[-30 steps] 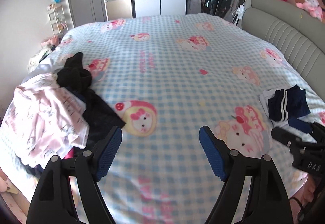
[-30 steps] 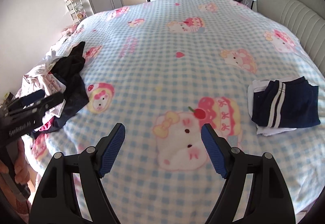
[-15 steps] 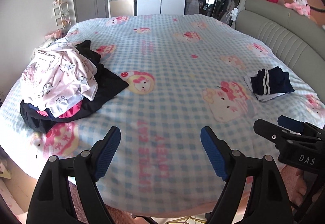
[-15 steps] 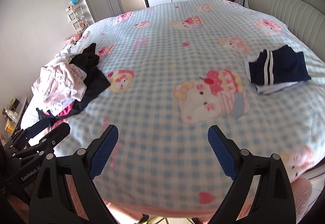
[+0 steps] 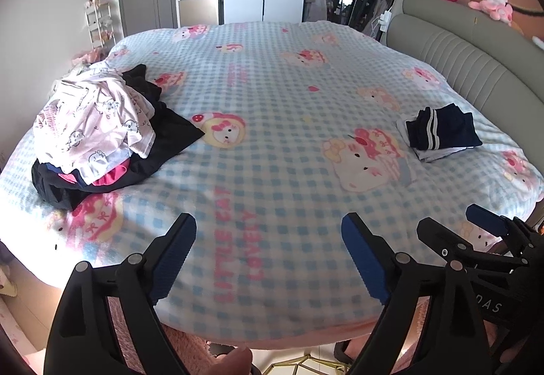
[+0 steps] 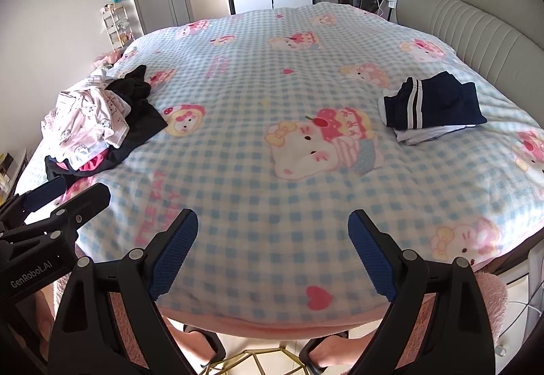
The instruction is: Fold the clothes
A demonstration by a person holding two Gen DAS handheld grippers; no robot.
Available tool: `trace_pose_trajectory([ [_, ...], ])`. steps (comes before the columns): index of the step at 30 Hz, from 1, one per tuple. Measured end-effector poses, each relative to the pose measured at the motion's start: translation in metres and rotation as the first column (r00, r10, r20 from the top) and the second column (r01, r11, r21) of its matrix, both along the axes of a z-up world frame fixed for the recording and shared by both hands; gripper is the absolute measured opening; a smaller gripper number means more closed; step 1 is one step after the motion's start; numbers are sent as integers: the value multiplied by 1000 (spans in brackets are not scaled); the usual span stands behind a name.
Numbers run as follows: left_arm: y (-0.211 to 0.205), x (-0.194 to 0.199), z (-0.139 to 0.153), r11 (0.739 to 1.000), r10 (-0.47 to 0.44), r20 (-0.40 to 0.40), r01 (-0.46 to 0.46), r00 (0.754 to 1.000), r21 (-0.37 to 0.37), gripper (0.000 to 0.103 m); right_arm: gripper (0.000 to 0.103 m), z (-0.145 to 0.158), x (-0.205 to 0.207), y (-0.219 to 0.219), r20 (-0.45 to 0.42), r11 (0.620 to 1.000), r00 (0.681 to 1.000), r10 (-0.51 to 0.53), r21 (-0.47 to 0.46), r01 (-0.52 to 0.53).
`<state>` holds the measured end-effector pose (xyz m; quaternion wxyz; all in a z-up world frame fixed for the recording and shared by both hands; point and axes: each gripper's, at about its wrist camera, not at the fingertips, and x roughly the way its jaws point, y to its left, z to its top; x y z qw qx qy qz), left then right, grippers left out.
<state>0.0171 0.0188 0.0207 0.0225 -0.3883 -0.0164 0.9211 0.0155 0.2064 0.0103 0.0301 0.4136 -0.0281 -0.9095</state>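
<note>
A heap of unfolded clothes, pink-and-white print on top of black pieces, lies at the bed's left edge. Over on the right lies a folded navy garment with white stripes on a folded white piece. My left gripper hangs over the near edge of the bed, its jaws opening with nothing between them. My right gripper is open and empty beside it, also above the near edge. Both stand well short of either pile.
The bed is covered by a blue checked cartoon-cat blanket. A grey padded headboard runs along the right. Wardrobes and a door stand beyond the far side. A person's slippered feet and a gold wire frame are below the near edge.
Both grippers have pulled back from over the bed to its near edge, so the whole blanket and both piles now show. Both pairs of jaws stand a little wider.
</note>
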Motion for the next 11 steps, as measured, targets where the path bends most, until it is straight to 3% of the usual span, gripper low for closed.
trace_pose_trajectory([
  [11, 0, 1, -3, 1000, 17, 2, -17, 1000, -2, 90, 91, -8, -1, -8, 21, 1000, 1000, 12, 13, -13],
])
